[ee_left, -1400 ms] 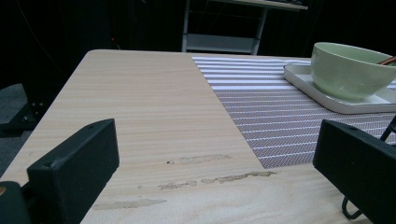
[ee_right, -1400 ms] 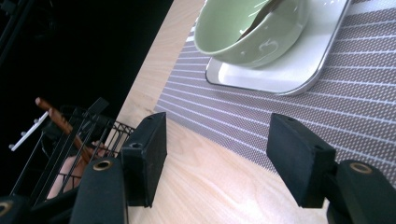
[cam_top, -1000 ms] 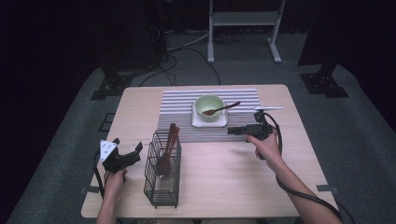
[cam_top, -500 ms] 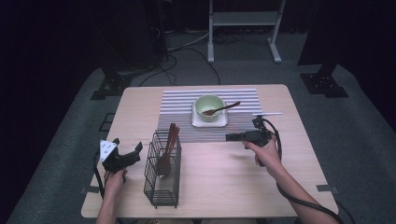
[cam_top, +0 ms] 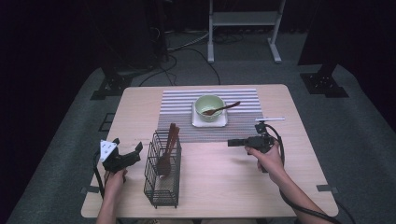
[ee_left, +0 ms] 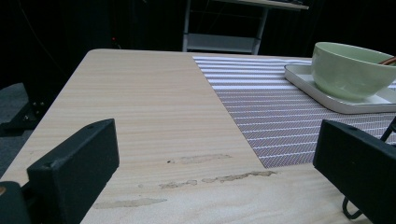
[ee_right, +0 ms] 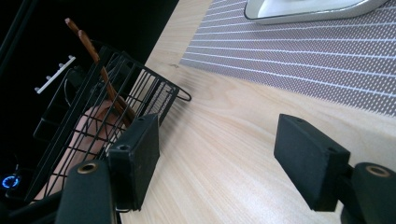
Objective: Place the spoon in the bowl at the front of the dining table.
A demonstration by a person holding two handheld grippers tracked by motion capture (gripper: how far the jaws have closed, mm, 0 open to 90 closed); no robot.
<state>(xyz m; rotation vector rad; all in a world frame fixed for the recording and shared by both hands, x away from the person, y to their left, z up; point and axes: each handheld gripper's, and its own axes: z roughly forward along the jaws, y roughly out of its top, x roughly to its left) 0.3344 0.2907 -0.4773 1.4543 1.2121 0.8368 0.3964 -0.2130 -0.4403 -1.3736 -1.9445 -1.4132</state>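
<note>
Right tool (cam_top: 232, 143), empty, jaws just opening wide, should approach the basket (cam_top: 162, 169) level to grip one wooden utensil (cam_top: 168, 145)

The table (cam_top: 219, 177) is pale, light-grained wood, and a placemat (cam_top: 177, 112) striped in grey and white lies toward its far edge. On the mat a white square plate (cam_top: 223, 122) carries a pale green bowl (cam_top: 208, 105) with a brown wooden spoon (cam_top: 223, 109) in it. Toward the near left corner, a black wire basket (cam_top: 161, 175) holds reddish-brown wooden utensils (cam_top: 167, 151), and both grippers, left (cam_top: 133, 156) and right (cam_top: 232, 143), are black.
</note>
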